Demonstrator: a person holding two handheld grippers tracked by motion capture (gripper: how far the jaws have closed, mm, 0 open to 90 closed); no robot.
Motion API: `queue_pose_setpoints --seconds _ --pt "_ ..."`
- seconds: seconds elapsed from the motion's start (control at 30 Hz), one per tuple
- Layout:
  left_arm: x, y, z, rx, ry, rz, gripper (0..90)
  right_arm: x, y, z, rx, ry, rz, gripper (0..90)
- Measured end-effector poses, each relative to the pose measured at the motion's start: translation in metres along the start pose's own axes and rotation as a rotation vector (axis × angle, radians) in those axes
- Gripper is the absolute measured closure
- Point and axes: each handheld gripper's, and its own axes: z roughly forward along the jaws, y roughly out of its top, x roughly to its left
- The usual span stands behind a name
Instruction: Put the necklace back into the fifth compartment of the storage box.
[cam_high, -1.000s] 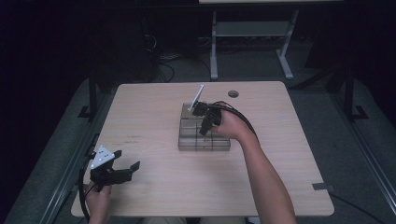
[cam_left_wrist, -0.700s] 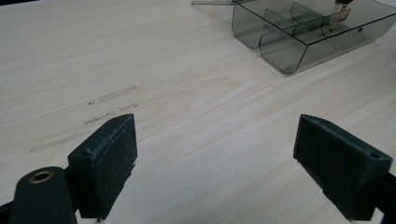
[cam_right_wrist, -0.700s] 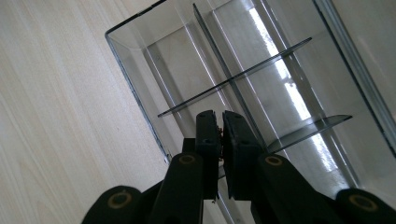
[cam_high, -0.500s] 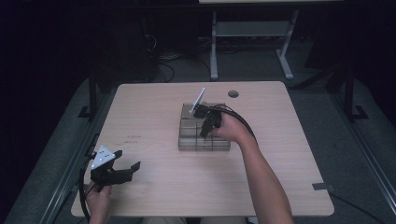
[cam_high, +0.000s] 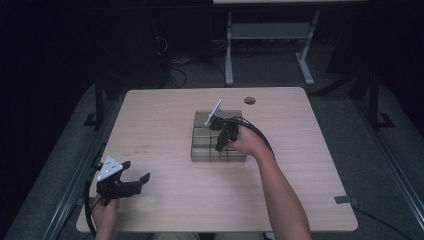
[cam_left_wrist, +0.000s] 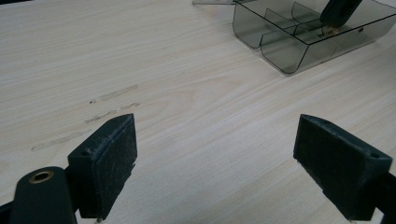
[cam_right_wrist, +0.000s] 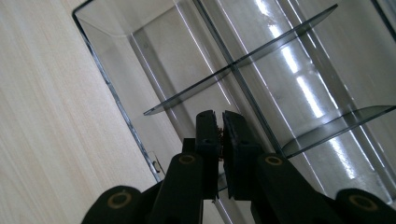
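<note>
Right gripper dipped into the divided tray with a tiny pinch.

The right gripper pointed down into the clear divided tray, its jaws nearly together on a small brownish speck caught between the pads; what it was, I could not tell. It seemed held low over a compartment near the tray's edge so the piece would land there and not on the table. The left gripper waited well off to the side, jaws wide with nothing between them, apparently kept clear of the work. Count: one tray, two grippers, one speck, and two curved dividers just ahead of the right gripper's tips.
</note>
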Motion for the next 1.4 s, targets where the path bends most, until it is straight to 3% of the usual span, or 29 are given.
queue_pose_setpoints --seconds 0.5,1.4 --pt "-0.001 0.0 0.0 -0.005 -0.004 -0.002 13.1 -0.002 -0.002 0.013 0.016 0.013 0.01 84.6" --pt "-0.001 0.0 0.0 -0.003 -0.003 -0.003 13.1 -0.005 -0.004 0.016 0.006 0.017 0.026 81.3"
